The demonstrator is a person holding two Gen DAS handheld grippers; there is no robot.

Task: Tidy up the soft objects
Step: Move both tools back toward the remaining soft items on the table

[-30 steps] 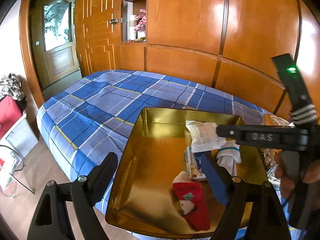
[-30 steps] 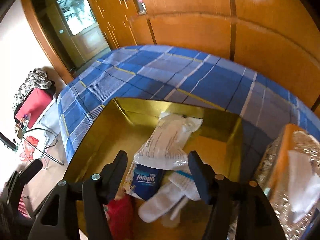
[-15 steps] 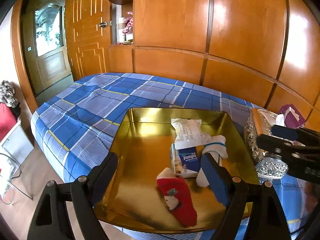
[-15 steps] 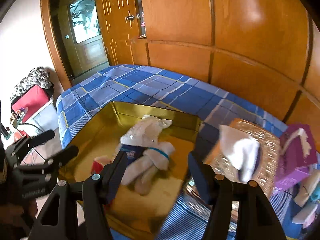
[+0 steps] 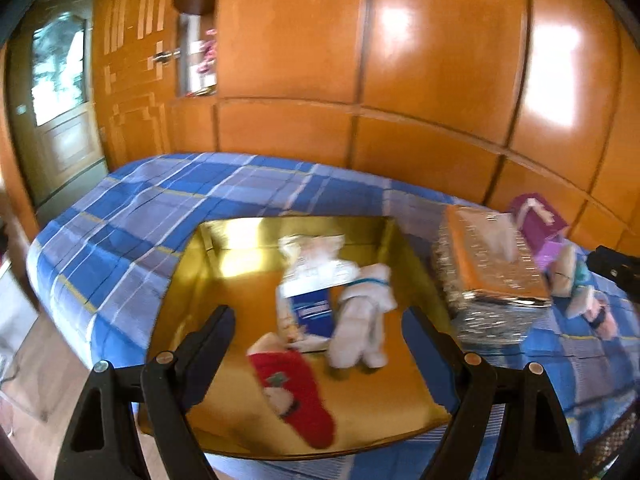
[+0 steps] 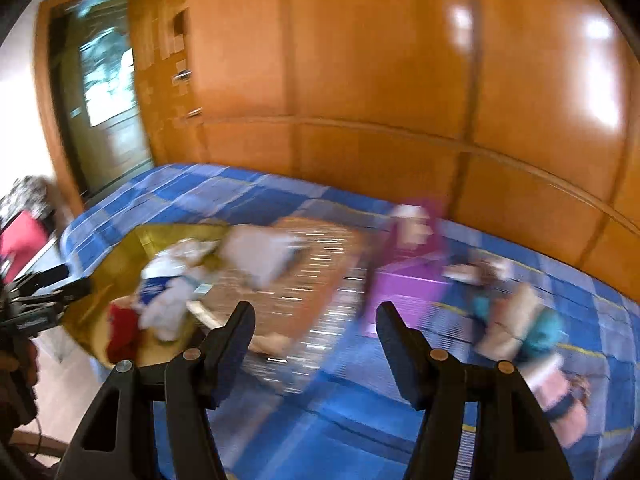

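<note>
Both jaws open and empty: left gripper point(image 5: 316, 332) above gold tray point(image 5: 192, 264) already holding red sock point(image 5: 296, 392), white sock point(image 5: 362, 320), tissue pack point(image 5: 312, 312); right gripper point(image 6: 316, 332) aimed past tray toward loose soft pile point(image 6: 516, 320), likely next pick.

Glossy orange wood panelling point(image 5: 440, 60) fills the wall behind the bed, whose blue plaid cover point(image 5: 132, 232) spreads wide. At ten o'clock stands a glazed door point(image 5: 60, 76), and at eleven an open niche point(image 5: 198, 60) holds something pink.
</note>
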